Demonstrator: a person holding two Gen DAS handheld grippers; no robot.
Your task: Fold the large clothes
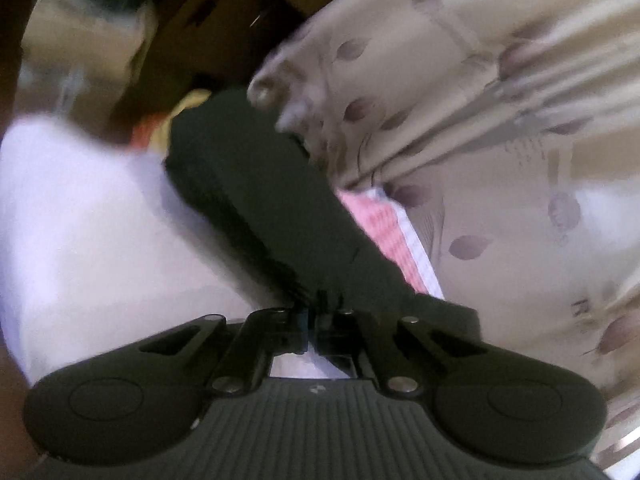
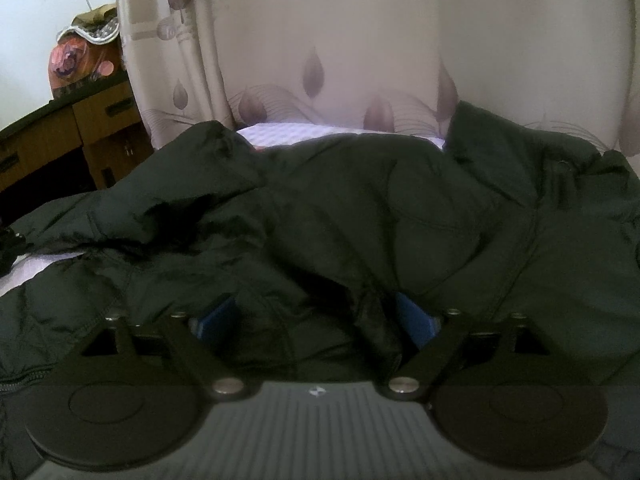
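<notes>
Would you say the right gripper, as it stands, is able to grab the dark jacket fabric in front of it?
Probably yes: the right gripper is open, a ridge of the dark jacket already lies between its fingers, and nothing covers it.

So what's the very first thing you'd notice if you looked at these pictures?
The big dark puffy jacket, spread in rumpled folds over the pale bed sheet and filling most of the right wrist view. Behind it hangs a cream curtain printed with purple leaves. In the left wrist view, the left tongs are pinched shut on a long dark part of the jacket, while the right tongs stand open over the cloth.
</notes>
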